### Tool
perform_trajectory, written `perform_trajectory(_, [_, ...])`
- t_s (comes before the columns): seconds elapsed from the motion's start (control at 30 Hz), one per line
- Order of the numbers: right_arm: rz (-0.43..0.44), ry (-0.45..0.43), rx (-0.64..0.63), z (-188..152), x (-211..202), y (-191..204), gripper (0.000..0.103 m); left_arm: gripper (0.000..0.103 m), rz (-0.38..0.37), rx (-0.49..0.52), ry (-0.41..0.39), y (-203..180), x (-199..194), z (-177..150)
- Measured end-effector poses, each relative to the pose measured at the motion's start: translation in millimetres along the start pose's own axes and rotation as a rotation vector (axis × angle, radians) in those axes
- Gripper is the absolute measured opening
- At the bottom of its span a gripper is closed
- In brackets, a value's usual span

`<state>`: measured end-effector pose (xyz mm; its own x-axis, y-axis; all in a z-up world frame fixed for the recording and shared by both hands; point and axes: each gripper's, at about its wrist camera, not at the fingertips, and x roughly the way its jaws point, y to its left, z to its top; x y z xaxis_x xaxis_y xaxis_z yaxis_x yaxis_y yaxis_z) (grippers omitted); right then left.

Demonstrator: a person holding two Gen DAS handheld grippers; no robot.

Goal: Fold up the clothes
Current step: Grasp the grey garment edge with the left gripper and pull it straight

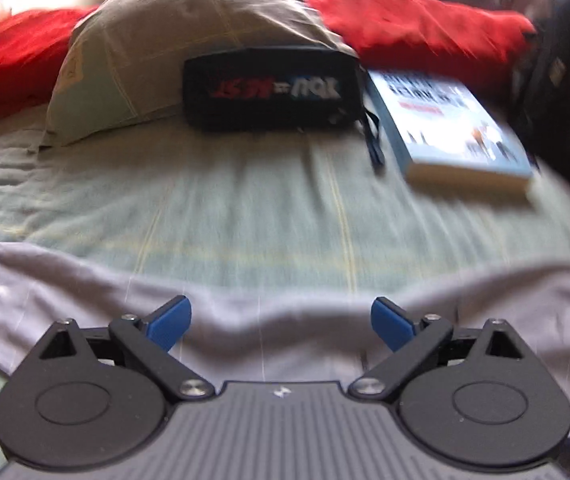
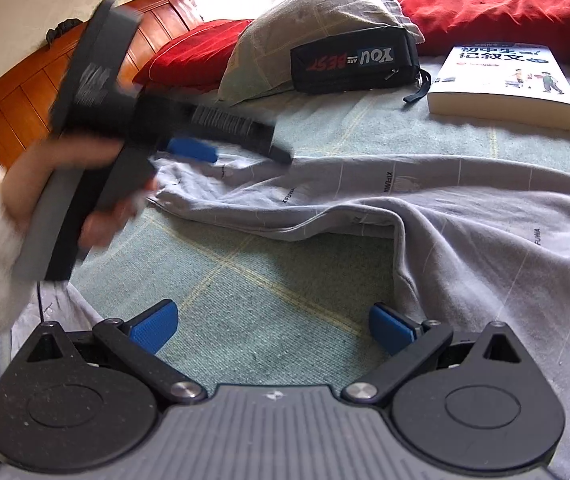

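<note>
My right tool gapes empty over the bed; my left tool, equally wide and empty, hovers above the grey garment. I judge gripping its edge comes next.

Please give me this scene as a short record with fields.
surface: bed with a green checked sheet
garment: grey top, crumpled, not yet folded
left gripper: open, over the top's edge
right gripper: open, over bare sheet beside the top
behind: pillow, black pouch leaning on it, book lying flat, red bedding
</note>
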<state>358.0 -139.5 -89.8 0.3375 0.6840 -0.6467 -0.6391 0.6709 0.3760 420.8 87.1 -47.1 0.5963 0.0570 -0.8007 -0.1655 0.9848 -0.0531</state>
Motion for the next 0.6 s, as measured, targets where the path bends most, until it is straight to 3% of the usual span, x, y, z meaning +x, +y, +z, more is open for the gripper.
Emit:
perform_trajectory(0.07, [0.0, 0.001, -0.002, 0, 0, 0, 0.103, 0.096, 0.025, -0.028, 0.019, 2, 17, 8])
perform_trajectory(0.17, [0.007, 0.001, 0.005, 1, 0, -2, 0.103, 0.094, 0.054, -0.013, 0.052, 1, 29, -7])
perform_trajectory(0.27, [0.009, -0.001, 0.011, 0, -1, -2, 0.103, 0.096, 0.049, 0.029, 0.011, 1, 14, -36])
perform_trajectory(0.4, [0.004, -0.002, 0.011, 1, 0, -1, 0.103, 0.097, 0.028, 0.024, 0.018, 9, -2, -57])
perform_trajectory(0.6, [-0.004, -0.003, 0.005, 1, 2, 0, 0.103, 0.097, 0.044, 0.039, 0.02, 6, -9, -57])
